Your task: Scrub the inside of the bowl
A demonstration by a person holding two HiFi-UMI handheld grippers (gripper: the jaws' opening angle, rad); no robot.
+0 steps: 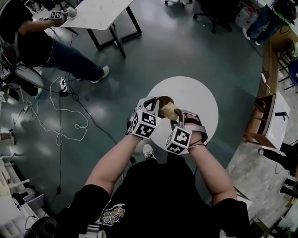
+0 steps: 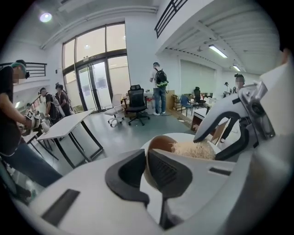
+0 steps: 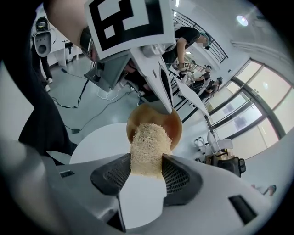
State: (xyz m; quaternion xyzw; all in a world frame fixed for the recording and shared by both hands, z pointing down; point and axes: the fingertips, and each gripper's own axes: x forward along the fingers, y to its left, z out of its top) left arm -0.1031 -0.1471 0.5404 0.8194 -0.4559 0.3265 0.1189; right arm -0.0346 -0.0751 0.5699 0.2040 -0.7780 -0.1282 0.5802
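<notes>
A brown bowl [image 1: 164, 99] is held tilted above the round white table [image 1: 200, 100]. My left gripper [image 1: 156, 104] is shut on its rim, one pad inside and one outside the wall, as the left gripper view shows at the bowl [image 2: 158, 144] between my left gripper's [image 2: 144, 166] jaws. My right gripper [image 1: 177, 119] is shut on a tan loofah scrubber [image 1: 169, 111]. In the right gripper view the scrubber [image 3: 148, 147] sticks out from my right gripper [image 3: 147, 173] into the bowl [image 3: 173, 125], and its far end lies against the inside.
A white desk [image 1: 102, 11] stands at the back left with a seated person [image 1: 28, 37] beside it. Cables [image 1: 60, 111] trail across the floor on the left. Wooden shelving [image 1: 270, 116] stands to the right. Office chairs [image 2: 137, 103] and standing people are farther off.
</notes>
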